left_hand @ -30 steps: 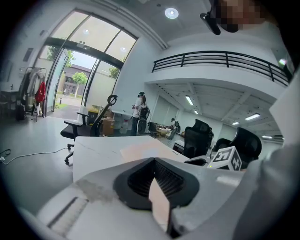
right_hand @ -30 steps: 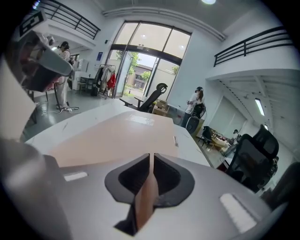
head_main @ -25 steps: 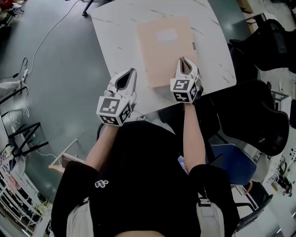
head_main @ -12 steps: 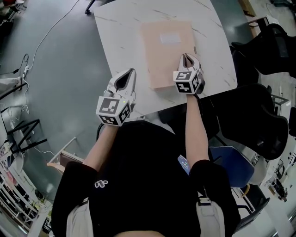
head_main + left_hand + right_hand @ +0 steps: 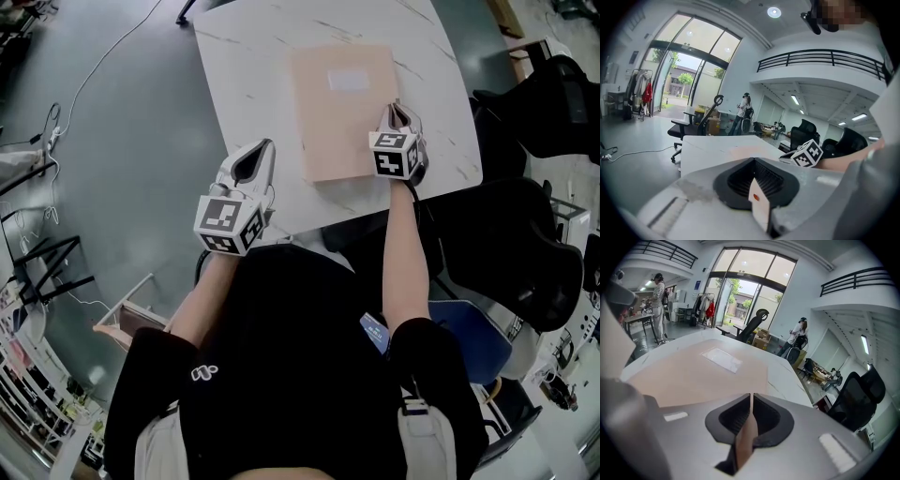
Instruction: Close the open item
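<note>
Two grippers, both empty: our left gripper (image 5: 261,152) hangs with jaws together, while our right gripper (image 5: 400,112) is closing on nothing. Just left of it, the folder (image 5: 342,108) lies flat on the desk (image 5: 244,75), so closing looks done.

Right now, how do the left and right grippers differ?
Left gripper hangs over the table's near-left edge, clear of the folder; right gripper sits at the folder's right edge. Left gripper's jaws are together; right gripper's are closing, only a slit remaining. Both hold nothing.
</note>
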Motion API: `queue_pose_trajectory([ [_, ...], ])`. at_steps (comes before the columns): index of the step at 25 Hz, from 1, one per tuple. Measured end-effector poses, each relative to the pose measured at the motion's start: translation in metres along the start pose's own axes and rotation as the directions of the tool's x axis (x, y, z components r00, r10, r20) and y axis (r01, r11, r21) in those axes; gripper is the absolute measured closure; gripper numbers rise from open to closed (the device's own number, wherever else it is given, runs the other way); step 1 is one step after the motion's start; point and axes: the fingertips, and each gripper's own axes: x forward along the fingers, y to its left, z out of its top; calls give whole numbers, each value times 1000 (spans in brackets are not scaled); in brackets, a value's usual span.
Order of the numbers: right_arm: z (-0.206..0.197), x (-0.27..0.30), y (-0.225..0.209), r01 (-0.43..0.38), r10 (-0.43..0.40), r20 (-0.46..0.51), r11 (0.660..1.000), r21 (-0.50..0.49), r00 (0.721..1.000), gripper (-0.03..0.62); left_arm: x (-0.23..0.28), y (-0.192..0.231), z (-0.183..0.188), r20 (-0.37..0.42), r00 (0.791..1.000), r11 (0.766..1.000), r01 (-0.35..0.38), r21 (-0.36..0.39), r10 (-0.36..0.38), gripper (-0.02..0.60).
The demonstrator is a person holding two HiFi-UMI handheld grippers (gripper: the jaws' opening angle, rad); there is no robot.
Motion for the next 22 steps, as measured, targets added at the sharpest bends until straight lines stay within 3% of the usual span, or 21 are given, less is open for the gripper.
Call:
queue_pose_trajectory([
  [5,0,4,-1,-18,18,-21,1000,4,1000,606,0,3,1,1,1000,1000,-13,-9,13,580],
  [22,-8,15,-1,-149,173,-135,974,168,976,606,8,3,7,17,1000,1000,-1,-11,1,580],
])
